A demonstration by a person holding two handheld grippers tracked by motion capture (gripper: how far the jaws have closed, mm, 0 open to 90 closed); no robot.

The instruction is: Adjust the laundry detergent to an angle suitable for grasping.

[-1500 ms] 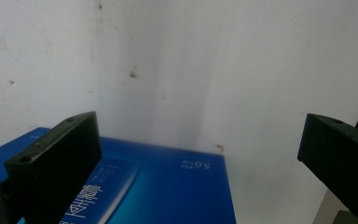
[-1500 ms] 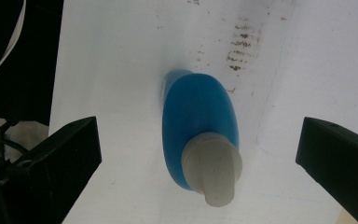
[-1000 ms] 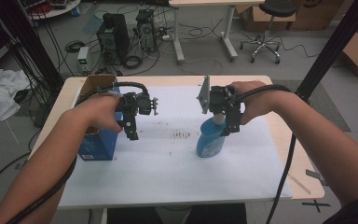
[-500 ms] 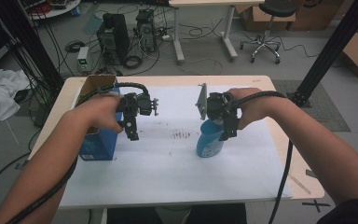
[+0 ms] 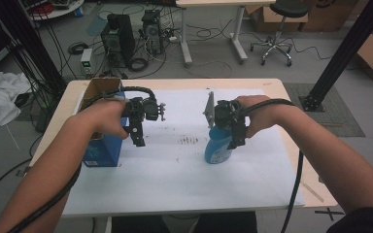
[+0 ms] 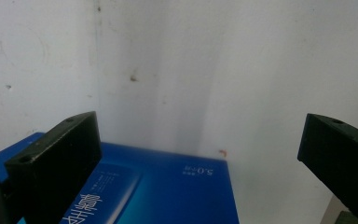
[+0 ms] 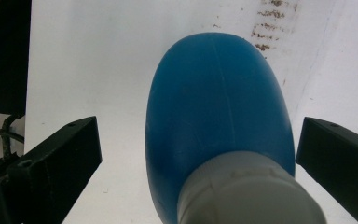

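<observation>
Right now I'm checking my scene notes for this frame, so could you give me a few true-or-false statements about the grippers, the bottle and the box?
1. The right gripper has its jaws spread wide on either side of the blue bottle. True.
2. The left gripper is clamped shut on the blue box. False: its jaws stand wide apart above the box, gripping nothing.
3. The bottle lies on its side. False: in the high view it stands upright on the white sheet.
4. The blue box sits near the table's left edge, open at the top. True.
5. The bottle's cap is red. False: its neck is white.
</observation>
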